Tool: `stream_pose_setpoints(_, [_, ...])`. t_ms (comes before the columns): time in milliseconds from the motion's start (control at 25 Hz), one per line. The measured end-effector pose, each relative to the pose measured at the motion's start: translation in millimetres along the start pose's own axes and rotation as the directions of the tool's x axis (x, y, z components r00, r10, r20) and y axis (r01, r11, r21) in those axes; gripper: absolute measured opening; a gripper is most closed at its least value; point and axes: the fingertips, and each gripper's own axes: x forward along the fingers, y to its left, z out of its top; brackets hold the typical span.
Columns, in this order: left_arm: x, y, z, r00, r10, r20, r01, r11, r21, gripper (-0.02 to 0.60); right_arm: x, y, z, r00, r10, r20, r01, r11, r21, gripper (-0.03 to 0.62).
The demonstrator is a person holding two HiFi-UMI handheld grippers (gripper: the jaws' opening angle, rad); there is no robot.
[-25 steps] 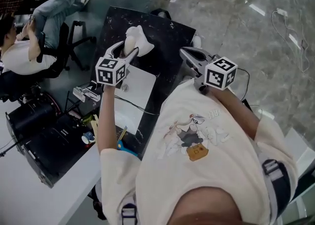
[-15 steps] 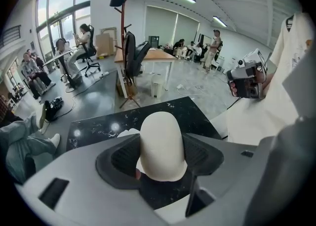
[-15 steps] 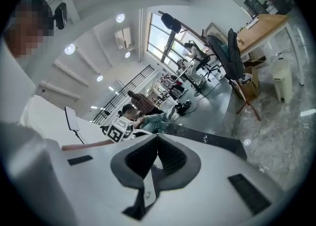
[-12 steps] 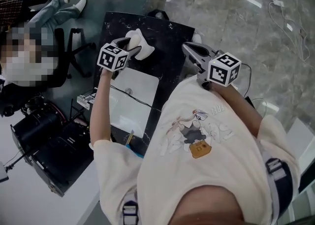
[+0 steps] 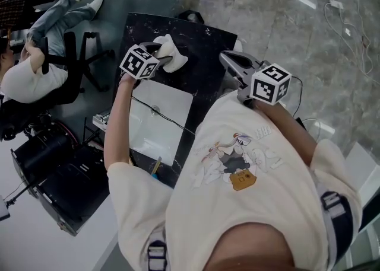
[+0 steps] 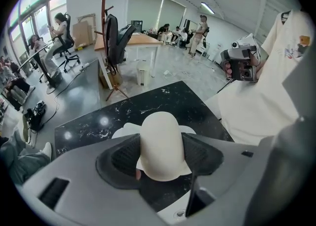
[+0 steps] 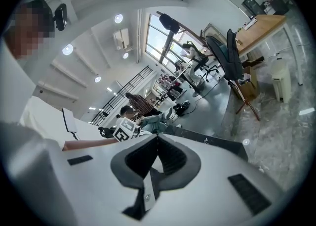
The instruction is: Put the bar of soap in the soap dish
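Left gripper view, item one: bar of soap (image 6: pixel 160 143), cream-white, smooth and matt, with a rounded dome-like end pointing away from the camera. It sits between the ribbed dark pads of the left gripper (image 6: pixel 160 157), whose jaws are clamped on its two long sides.

Item two: soap dish (image 6: pixel 123 130), white, flat and with a lobed, scalloped outline. It lies directly beneath and behind the soap, with its edges showing on both sides of the bar. Whether the bar touches the dish cannot be told.

Item three: surface (image 6: pixel 98 126), polished black stone with thin white veins and glossy light reflections. It carries the dish near its far end.

Head view: the left gripper (image 5: pixel 159 61) is held over the far part of the surface (image 5: pixel 199 44), with the soap (image 5: pixel 166 45) a pale lump at its tip. Just nearer the person, a white rectangular basin (image 5: pixel 148 133) is set into the stone, smooth-walled, with a thin dark cable (image 5: pixel 163 117) lying across it.

Right gripper view: right gripper (image 7: pixel 158 140), grey moulded shell with dark ribbed pads. Its jaws are pressed together with nothing between them. In the head view it (image 5: pixel 233 65) is held in the air at the near right edge of the surface, well apart from the soap and dish.
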Motion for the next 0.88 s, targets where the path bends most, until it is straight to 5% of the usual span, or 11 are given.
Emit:
stream_pose_setpoints(600, [13.7, 0.3, -7.1, 0.991, -0.113, -0.067, 0.114, 0.993, 0.011, 0.267, -3.2, -5.9, 3.7, 1.000, -0.019, 0.015, 0.019, 1.000, 0.009, 0.006])
stream_pose_setpoints(880, [14.2, -0.2, -4.7, 0.990, -0.098, -0.100, 0.103, 0.993, 0.050, 0.268, -4.2, -7.0, 2.6, 1.000, -0.018, 0.017, 0.018, 1.000, 0.019, 0.006])
